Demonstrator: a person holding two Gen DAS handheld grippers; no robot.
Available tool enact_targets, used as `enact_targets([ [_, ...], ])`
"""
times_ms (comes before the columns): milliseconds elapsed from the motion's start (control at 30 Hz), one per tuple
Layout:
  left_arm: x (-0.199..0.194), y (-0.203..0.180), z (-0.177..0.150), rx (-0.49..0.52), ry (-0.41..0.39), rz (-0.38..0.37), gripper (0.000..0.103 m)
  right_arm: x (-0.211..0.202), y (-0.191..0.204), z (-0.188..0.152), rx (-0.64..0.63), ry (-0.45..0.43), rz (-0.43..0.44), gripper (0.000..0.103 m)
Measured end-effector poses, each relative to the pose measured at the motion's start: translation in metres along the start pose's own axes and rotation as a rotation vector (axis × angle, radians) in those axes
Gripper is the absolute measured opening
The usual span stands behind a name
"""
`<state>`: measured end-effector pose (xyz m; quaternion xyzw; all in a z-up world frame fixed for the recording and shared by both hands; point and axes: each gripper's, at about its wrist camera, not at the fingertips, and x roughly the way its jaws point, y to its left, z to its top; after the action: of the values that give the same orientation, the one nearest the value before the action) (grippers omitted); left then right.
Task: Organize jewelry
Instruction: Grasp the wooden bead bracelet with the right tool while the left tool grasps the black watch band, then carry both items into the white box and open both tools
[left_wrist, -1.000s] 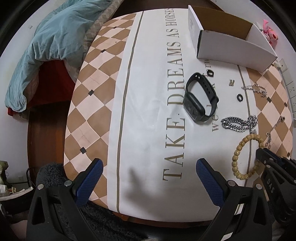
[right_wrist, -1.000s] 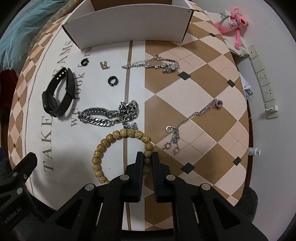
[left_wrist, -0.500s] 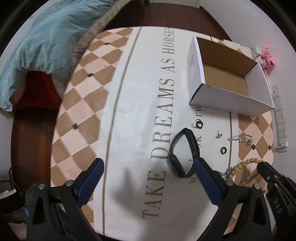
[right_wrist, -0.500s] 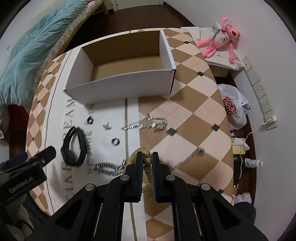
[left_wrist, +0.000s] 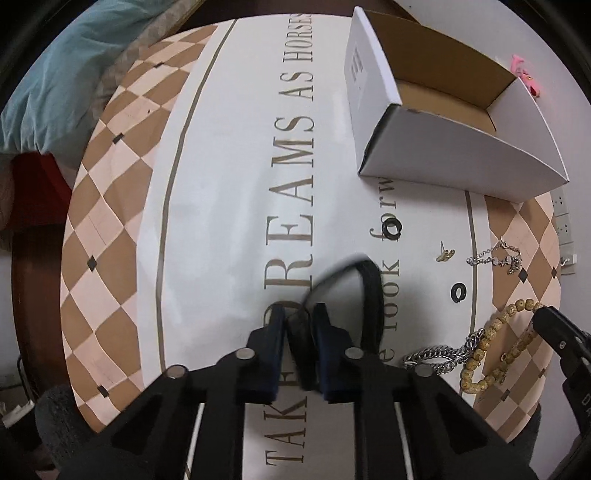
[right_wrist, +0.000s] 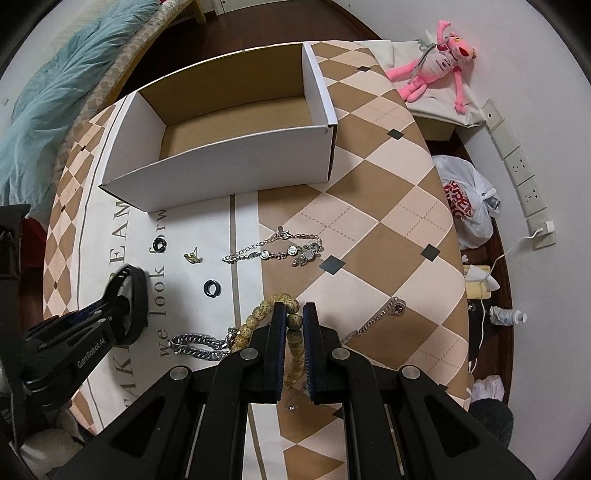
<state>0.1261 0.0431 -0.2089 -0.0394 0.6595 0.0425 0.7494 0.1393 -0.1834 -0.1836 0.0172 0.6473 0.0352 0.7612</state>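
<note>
My left gripper (left_wrist: 298, 314) is shut on the black smartwatch (left_wrist: 364, 295), which also shows in the right wrist view (right_wrist: 135, 295). My right gripper (right_wrist: 294, 312) is shut on the wooden bead bracelet (right_wrist: 258, 317), held above the table; it also shows in the left wrist view (left_wrist: 491, 343). The open white cardboard box (right_wrist: 229, 173) stands empty at the back of the table. On the cloth lie a thick steel chain (right_wrist: 197, 347), two black rings (right_wrist: 212, 288) (right_wrist: 160, 245), a gold earring (right_wrist: 192, 257), a silver charm bracelet (right_wrist: 280, 251) and a thin silver necklace (right_wrist: 380, 317).
The round table has a checked cloth with lettering (left_wrist: 295, 206). A blue blanket on a bed (right_wrist: 55, 96) lies to the left. A pink plush toy (right_wrist: 439, 62), a plastic bag (right_wrist: 465, 195) and a power strip (right_wrist: 517, 162) are on the floor at right.
My left gripper has closed on the smartwatch after being open above it. My right gripper has lifted the bead bracelet off the cloth and holds it higher.
</note>
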Motion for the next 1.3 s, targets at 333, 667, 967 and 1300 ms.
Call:
enact_targets([
  [333, -0.042, 0.006, -0.011, 0.022, -0.095, -0.038, 0.009, -0.04, 0.003, 0.004, -0.018, -0.048, 0.095, 0.009],
  [667, -0.111, -0.023, 0.03, 0.027, -0.232, -0.123, 0.009, -0.12, 0.005, 0.047, -0.035, -0.213, 0.186, 0.009],
  [967, -0.12, -0.036, 0.088, 0.015, -0.271, -0.144, 0.009, -0.137, 0.012, 0.114, -0.086, -0.293, 0.166, 0.009],
  [1300, -0.086, -0.044, 0.135, -0.006, -0.159, -0.203, 0.01, -0.067, 0.012, 0.166, -0.094, -0.133, 0.162, 0.009],
])
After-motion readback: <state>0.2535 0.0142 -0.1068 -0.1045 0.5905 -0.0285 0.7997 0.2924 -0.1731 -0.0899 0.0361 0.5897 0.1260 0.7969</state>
